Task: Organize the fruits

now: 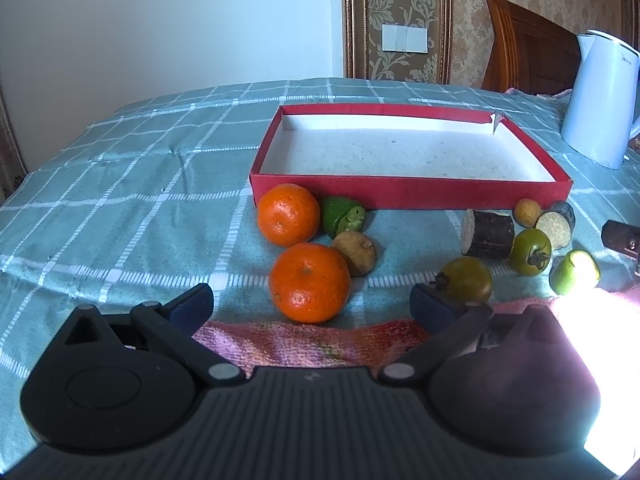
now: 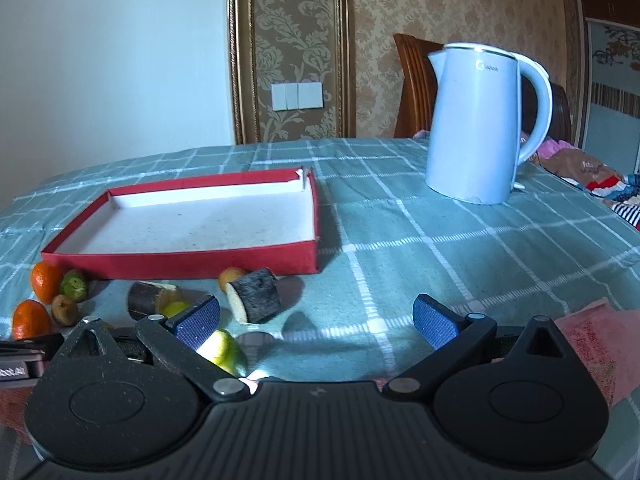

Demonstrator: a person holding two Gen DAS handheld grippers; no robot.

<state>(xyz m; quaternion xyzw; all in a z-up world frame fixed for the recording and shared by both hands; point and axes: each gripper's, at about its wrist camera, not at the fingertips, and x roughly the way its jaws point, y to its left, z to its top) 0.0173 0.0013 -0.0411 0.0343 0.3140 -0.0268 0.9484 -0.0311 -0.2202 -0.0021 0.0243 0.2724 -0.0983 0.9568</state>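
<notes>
A shallow red box (image 1: 400,192) with a white inside stands empty on the checked cloth; it also shows in the right wrist view (image 2: 180,259). In front of it lie two oranges (image 1: 310,282) (image 1: 288,214), a green fruit (image 1: 344,216), a brown fruit (image 1: 355,252), two dark sugarcane pieces (image 1: 488,234) (image 2: 256,294), green persimmons (image 1: 466,280) (image 1: 531,252), a small yellow fruit (image 1: 527,212) and a pale green fruit (image 1: 575,272). My left gripper (image 1: 312,306) is open, its fingers either side of the near orange. My right gripper (image 2: 316,322) is open and empty over bare cloth.
A pale blue kettle (image 2: 476,124) stands at the back right of the table, also in the left wrist view (image 1: 600,96). A pink towel (image 1: 304,340) lies at the near edge. A wooden chair (image 1: 528,40) stands behind the table. Clothes (image 2: 592,172) lie at the far right.
</notes>
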